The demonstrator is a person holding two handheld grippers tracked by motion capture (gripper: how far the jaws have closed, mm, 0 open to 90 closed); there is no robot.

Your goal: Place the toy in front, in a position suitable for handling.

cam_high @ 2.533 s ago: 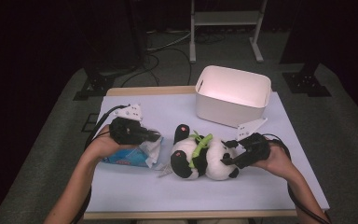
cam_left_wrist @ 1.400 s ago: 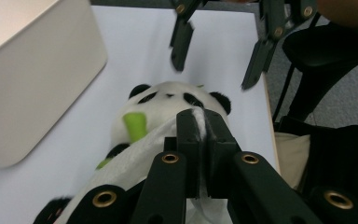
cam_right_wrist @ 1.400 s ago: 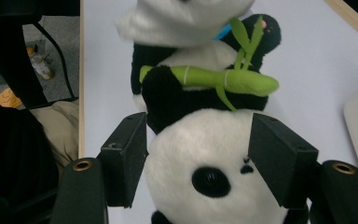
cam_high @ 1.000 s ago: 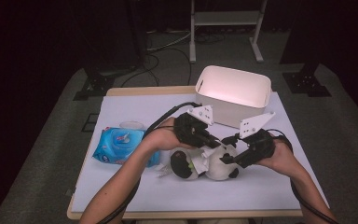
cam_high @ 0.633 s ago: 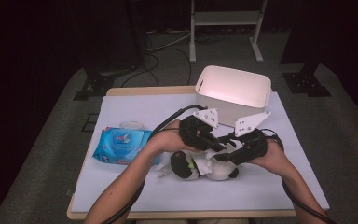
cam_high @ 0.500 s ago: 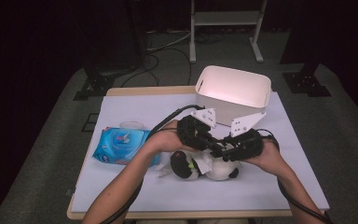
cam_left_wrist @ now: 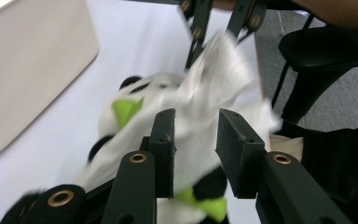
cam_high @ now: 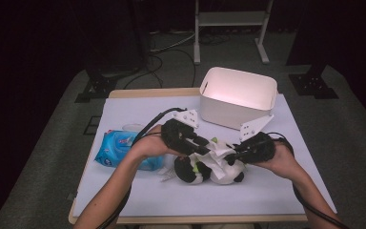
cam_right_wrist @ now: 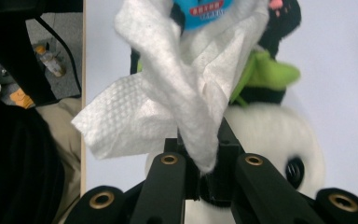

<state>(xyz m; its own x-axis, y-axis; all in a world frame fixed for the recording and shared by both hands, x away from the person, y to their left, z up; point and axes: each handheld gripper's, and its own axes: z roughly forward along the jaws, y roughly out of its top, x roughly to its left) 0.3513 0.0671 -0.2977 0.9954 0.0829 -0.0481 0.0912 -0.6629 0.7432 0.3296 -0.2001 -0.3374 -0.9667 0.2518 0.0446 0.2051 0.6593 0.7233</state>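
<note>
Wipe [cam_right_wrist: 168,107]: draped over panda toy [cam_high: 209,168].
Right gripper [cam_right_wrist: 204,164]: jaws clamped on wipe's corner.
Left gripper [cam_left_wrist: 195,140]: jaws just opening, wipe between, pads apart.

Person's forearms with 2 hand-held grippers, seen from above and along the jaws.
Forearms were bare, without sleeves. Each gripper, left gripper [cam_high: 205,144] and right gripper [cam_high: 230,155], had a black body, a grey 3-cornered plate on top, a trailing black cable, and 2 flat black jaws fixed on arms with brass-coloured rivets.
</note>
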